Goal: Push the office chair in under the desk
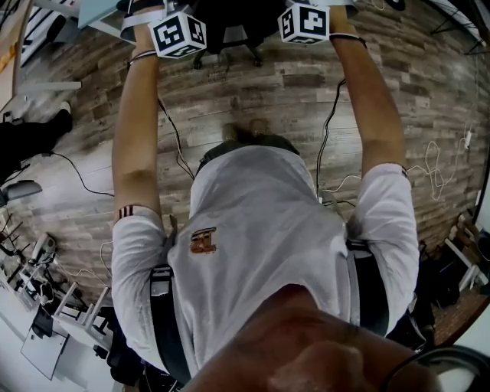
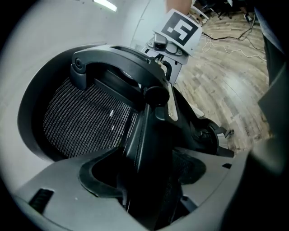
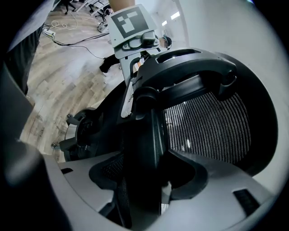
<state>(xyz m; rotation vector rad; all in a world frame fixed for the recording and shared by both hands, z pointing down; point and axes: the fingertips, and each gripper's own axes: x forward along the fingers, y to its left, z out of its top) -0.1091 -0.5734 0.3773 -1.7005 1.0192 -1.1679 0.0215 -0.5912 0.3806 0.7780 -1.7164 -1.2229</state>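
The office chair's black mesh back fills both gripper views, and its black frame edge runs between each pair of grey jaws. My left gripper is shut on that edge at one side of the back. At the other side, my right gripper is shut on it as well. In the head view both arms reach forward, and the left gripper and right gripper show only as marker cubes. Between them lies the chair's dark base. A pale desk edge shows at the top left.
Wood-plank floor lies under the chair. Black cables trail across it, with white ones at the right. Another person's dark leg and shoe are at the left. Cluttered stands fill the lower left.
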